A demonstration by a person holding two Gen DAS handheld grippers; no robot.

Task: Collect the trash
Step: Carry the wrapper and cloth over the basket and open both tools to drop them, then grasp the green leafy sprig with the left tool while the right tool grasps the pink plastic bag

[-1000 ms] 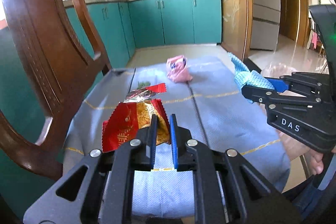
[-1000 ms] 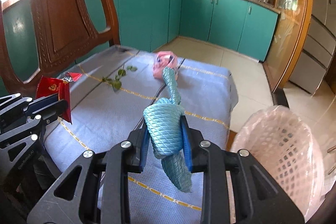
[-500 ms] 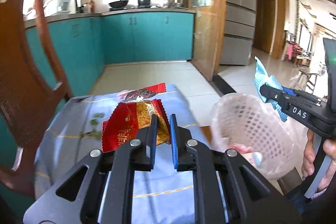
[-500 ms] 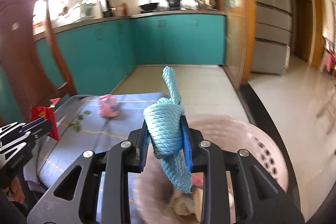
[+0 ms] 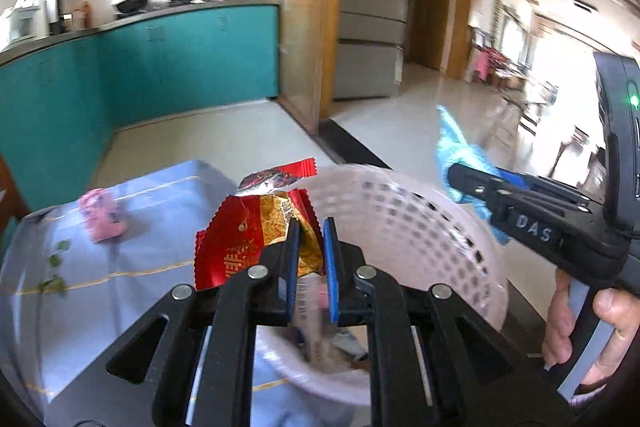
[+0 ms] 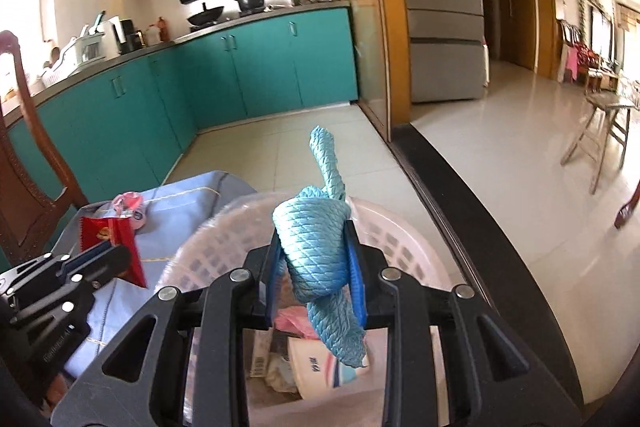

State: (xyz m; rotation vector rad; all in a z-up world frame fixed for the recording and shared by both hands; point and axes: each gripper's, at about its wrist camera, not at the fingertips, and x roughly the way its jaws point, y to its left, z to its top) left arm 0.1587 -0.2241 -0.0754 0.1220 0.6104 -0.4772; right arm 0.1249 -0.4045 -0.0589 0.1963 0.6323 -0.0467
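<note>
My left gripper (image 5: 308, 231) is shut on a red and gold snack wrapper (image 5: 256, 231) and holds it over the near rim of the pale pink perforated basket (image 5: 404, 211). My right gripper (image 6: 316, 231) is shut on a bundle of light blue rope (image 6: 316, 251) above the same basket (image 6: 396, 227), which holds paper and plastic trash. The right gripper shows in the left wrist view (image 5: 456, 173) with the rope (image 5: 460, 155). The left gripper (image 6: 120, 259) and wrapper (image 6: 108, 235) show at the left of the right wrist view. A pink wrapper (image 5: 102, 219) lies on the table.
The table has a blue-grey cloth (image 5: 92, 291) with green leaf scraps (image 5: 56, 267) at its left. A wooden chair (image 6: 24, 195) stands left of the table. Teal kitchen cabinets (image 6: 260, 67) and a fridge (image 6: 444, 27) lie beyond on a tiled floor.
Both grippers have swung right from the table to above the basket, carrying the wrapper and the rope. The basket now sits directly below both.
</note>
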